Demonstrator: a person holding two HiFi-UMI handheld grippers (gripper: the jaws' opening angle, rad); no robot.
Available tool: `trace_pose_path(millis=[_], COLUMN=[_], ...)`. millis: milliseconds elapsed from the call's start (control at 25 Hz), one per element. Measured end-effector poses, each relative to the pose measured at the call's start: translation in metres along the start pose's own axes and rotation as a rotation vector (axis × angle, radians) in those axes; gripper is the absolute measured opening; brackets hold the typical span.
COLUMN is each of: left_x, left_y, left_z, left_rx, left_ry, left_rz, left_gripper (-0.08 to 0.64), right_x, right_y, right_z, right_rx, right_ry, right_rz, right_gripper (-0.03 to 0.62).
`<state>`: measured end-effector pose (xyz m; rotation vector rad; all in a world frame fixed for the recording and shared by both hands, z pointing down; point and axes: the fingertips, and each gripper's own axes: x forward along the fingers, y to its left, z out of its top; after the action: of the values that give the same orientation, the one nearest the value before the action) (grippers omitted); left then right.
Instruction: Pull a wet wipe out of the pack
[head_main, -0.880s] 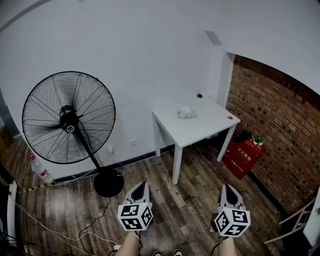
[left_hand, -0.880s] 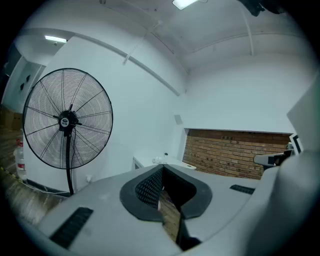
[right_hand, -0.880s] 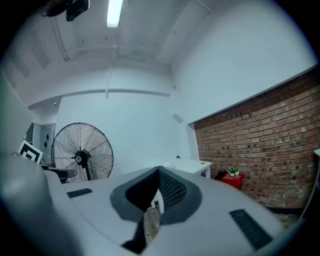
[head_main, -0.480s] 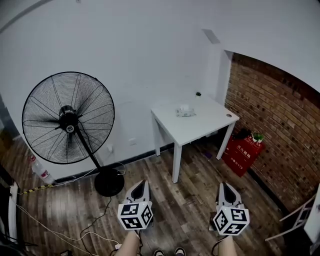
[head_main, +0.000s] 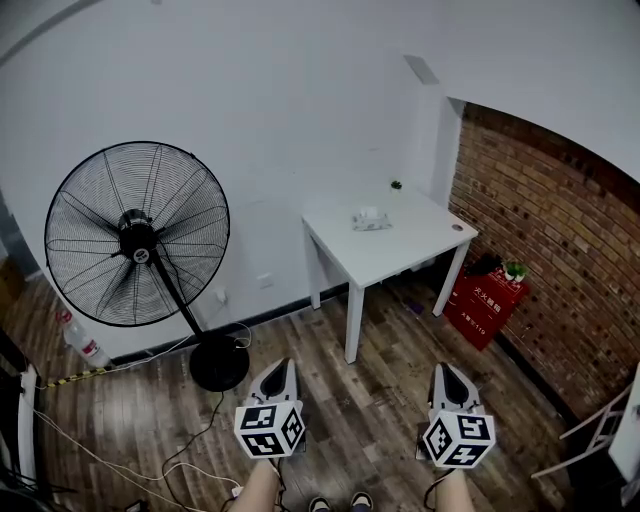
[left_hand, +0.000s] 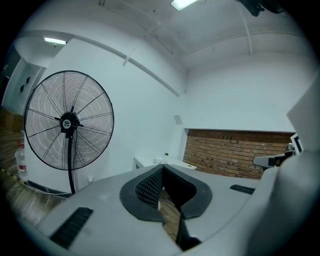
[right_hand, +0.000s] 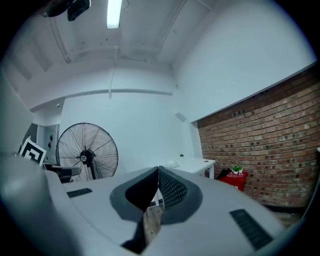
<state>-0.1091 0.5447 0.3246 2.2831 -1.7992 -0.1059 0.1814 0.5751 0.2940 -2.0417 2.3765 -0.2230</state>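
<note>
The wet wipe pack (head_main: 370, 219) lies on a small white table (head_main: 400, 250) far ahead against the wall, a white wipe sticking up from its top. It shows only as a tiny shape (left_hand: 159, 160) in the left gripper view. My left gripper (head_main: 284, 367) and right gripper (head_main: 441, 371) hang low over the wooden floor, well short of the table. Both are shut with tips together and nothing between them.
A large black pedestal fan (head_main: 140, 240) stands left of the table, cables trailing on the floor. A red box (head_main: 487, 305) with a small plant sits by the brick wall (head_main: 560, 260) at right. A small dark object (head_main: 397, 185) stands at the table's back edge.
The view has crept slightly forward and the grippers have shifted a little left; both remain shut.
</note>
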Motion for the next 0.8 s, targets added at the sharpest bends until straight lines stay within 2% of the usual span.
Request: trace_pose_path(millis=[560, 800], left_x=[-0.013, -0.014], left_y=[0.027, 0.043], left_z=[0.009, 0.011], left_rx=[0.007, 0.007], left_ry=[-0.006, -0.005], left_rz=[-0.011, -0.027], left_gripper=[0.000, 0.000], right_x=[-0.006, -0.004], right_y=[0.029, 0.047], right_z=[0.005, 0.003], right_rx=[0.003, 0.003], right_ry=[-0.024, -0.027], right_rz=[-0.006, -0.018], right_gripper=[0.081, 0.084])
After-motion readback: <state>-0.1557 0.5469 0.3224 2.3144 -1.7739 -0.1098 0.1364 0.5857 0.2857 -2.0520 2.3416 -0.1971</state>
